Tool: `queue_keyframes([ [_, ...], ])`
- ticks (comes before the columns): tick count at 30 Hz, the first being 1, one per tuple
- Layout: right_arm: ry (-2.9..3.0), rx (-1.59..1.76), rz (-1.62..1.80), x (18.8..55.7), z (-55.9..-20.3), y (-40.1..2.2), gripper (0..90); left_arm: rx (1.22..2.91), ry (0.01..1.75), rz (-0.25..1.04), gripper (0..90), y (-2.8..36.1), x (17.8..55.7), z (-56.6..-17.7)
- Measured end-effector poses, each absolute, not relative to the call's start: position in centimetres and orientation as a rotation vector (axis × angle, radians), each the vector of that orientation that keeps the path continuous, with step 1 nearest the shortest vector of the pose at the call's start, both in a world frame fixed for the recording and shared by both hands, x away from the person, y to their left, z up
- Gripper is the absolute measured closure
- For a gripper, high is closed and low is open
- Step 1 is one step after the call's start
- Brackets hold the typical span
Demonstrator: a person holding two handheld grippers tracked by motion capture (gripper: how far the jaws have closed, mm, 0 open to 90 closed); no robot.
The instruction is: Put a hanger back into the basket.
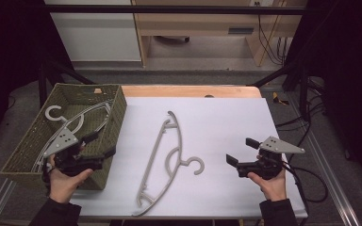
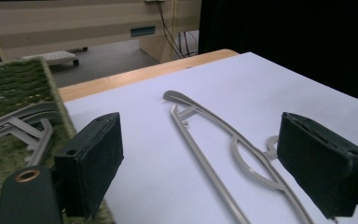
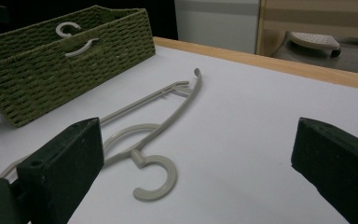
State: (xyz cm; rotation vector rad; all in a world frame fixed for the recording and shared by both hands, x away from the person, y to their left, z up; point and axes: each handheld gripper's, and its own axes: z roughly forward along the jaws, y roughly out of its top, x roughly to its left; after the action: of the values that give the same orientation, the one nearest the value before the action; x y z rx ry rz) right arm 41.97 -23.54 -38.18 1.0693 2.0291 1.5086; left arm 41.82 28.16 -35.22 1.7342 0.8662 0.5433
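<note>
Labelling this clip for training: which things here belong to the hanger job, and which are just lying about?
Job things:
hanger on the table
hangers in the basket
green woven basket
left gripper, open
right gripper, open

Just lying about:
wooden cabinet
floor cables

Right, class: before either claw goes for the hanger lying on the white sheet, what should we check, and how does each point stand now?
1. Left claw open: ok, jaws wide apart.
2. Right claw open: ok, holding nothing.
3. Hanger free on the white sheet, nothing on top: ok.
4. Hanger lying flat, hook towards the right claw: ok.
5. Basket has room: cannot tell, at least one hanger is already inside.
6. Left claw clear of the basket: cannot tell, it hovers at the near corner.
</note>
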Motion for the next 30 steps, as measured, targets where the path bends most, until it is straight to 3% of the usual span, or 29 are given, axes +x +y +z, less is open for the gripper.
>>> queue_keyframes([
  [9, 2.040, 1.075, 1.558, 41.8, -38.5, -20.4, 1.9, 1.779, 0.870, 0.495, 12.2, 26.8, 41.0, -37.8],
  [30, 2.243, 1.033, 1.454, 41.9, -41.5, -12.6, 4.8, 1.787, 0.836, 0.489, 8.6, 26.5, 40.8, -37.7],
])
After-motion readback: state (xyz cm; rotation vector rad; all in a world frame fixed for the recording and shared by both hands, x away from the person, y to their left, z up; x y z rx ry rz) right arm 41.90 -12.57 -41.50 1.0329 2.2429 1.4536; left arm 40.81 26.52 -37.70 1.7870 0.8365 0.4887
